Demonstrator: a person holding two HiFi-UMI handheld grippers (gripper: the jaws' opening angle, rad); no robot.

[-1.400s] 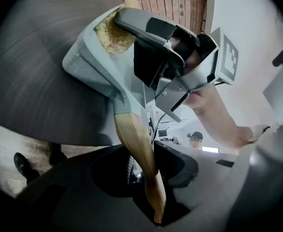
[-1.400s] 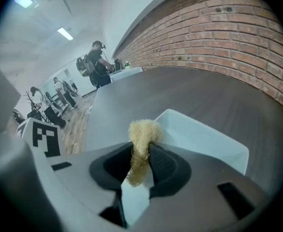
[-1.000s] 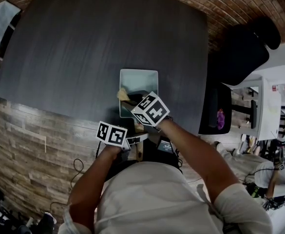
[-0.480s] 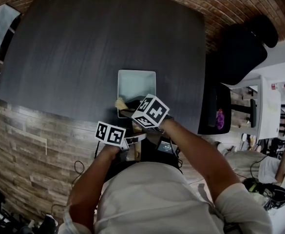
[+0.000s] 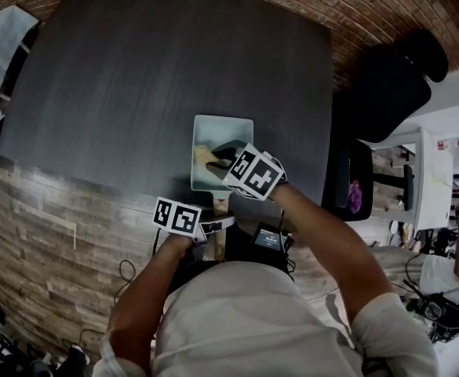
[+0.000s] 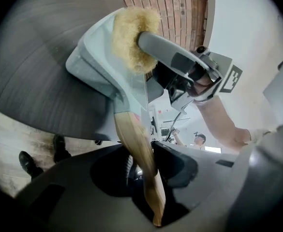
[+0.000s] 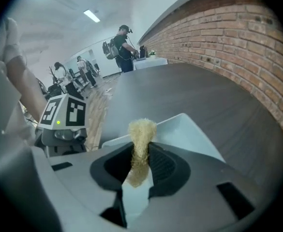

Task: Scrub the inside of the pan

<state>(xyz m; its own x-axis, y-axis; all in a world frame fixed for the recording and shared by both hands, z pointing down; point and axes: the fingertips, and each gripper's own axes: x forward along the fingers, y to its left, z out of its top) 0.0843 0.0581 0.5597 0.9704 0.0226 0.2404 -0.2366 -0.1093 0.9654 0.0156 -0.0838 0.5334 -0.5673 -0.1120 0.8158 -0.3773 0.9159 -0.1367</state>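
A square pale-grey pan (image 5: 221, 132) sits near the front edge of the dark table, its wooden handle (image 5: 220, 206) pointing toward me. My left gripper (image 5: 216, 225) is shut on that handle (image 6: 139, 149) and holds the pan (image 6: 95, 62) steady. A tan fibrous scrubber (image 5: 205, 157) is pinched in my right gripper (image 5: 217, 159), which points steeply down into the pan's near half. In the right gripper view the scrubber (image 7: 141, 134) sticks out between the jaws over the pan (image 7: 189, 132). From the left gripper view the scrubber (image 6: 131, 37) rests against the pan's rim.
The dark table (image 5: 158, 77) stretches far beyond the pan. A black office chair (image 5: 394, 77) stands at the right, beside the table. A pale object (image 5: 1, 38) lies at the table's far left corner. Several people (image 7: 124, 42) stand far off in the room.
My right gripper has shifted right and further into the pan with the scrubber, after dipping toward the near left rim. The left gripper and the pan have stayed put.
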